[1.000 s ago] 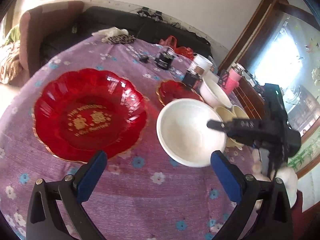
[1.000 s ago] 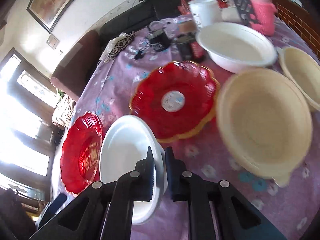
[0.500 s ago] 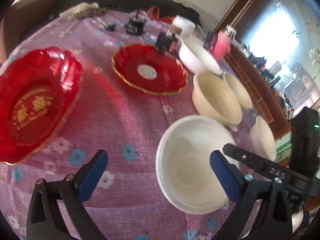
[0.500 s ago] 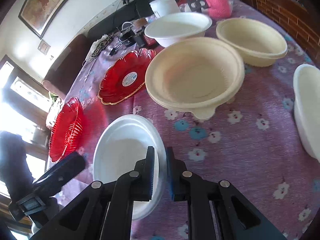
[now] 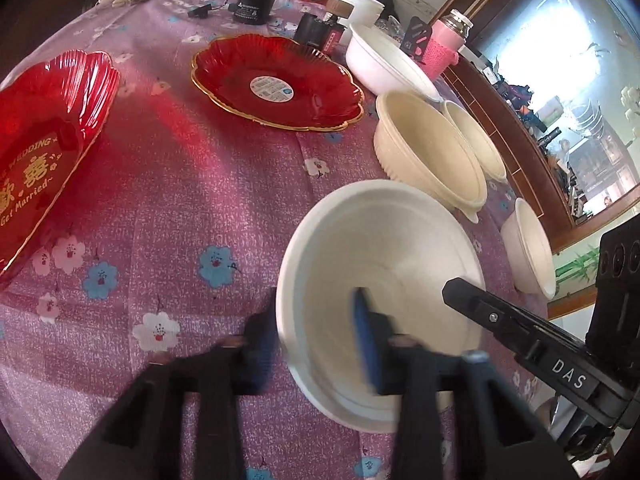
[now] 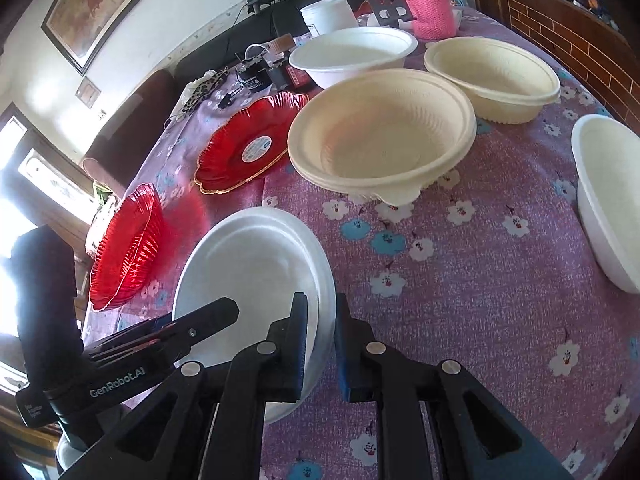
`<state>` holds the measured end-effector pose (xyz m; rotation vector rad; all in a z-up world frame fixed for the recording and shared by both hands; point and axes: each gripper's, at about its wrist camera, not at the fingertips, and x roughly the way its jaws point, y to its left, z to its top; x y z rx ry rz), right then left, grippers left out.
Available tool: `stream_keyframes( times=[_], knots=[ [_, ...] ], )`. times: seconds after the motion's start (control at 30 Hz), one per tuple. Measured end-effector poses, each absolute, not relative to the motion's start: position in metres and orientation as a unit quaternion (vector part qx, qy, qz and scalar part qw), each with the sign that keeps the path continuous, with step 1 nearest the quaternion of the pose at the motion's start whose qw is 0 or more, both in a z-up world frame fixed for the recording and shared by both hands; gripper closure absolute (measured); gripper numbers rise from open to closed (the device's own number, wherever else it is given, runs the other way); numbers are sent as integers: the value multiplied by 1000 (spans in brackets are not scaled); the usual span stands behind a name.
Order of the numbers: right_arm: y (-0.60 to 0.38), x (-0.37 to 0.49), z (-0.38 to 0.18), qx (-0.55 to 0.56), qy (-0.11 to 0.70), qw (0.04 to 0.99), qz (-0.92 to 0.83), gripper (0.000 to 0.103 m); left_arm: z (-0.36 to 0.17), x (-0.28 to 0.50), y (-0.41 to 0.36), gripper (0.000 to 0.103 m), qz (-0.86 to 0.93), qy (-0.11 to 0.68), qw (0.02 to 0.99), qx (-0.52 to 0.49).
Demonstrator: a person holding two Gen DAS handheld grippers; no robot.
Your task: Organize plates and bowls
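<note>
A white bowl [image 5: 384,264] hangs just above the purple floral tablecloth [image 5: 180,184]. My right gripper [image 6: 322,336] is shut on its near rim; the bowl also shows in the right wrist view [image 6: 248,264]. My left gripper [image 5: 316,336] straddles the bowl's left rim, jaws blurred and partly closed, one finger inside, one outside. A stack of cream bowls [image 6: 380,136] and a second cream bowl [image 6: 492,72] stand beyond. White bowls sit at the back [image 6: 352,54] and right [image 6: 608,200].
Two red glass plates lie on the cloth, one in the middle [image 5: 276,82] and one at the left [image 5: 44,136]. A pink-sleeved jar [image 5: 444,44], a white tub [image 5: 360,4] and small dark items crowd the far edge. A wooden cabinet [image 6: 560,36] stands right.
My left gripper's jaws have closed in from wide open and now sit astride the white bowl's rim. The right gripper has kept its hold on the bowl and carried it nearer the cream bowls.
</note>
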<state>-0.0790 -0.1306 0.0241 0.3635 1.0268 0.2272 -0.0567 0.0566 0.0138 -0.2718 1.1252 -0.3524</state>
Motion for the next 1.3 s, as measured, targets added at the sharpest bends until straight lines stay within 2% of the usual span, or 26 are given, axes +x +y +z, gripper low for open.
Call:
stream_keyframes(
  times=[0.03,0.13,0.7,1.07,1.3],
  knots=[
    [-130,-80,24,171,488,850,105,87,14,-59,57,88,-162,527,825,-125],
    [-130,-85,25,174,485,851,106,89,18,-66,65,93,-161,519,829,-132],
    [-42,-85,92,130,427,875,187,89,95,-103,136,93,-48,400,910,-96],
    [48,-38,110,104,429,868,230,89,100,-77,219,90,13,402,906,-132],
    [96,-6,100,85,449,856,241,89,89,-53,264,89,45,416,896,-151]
  ],
)
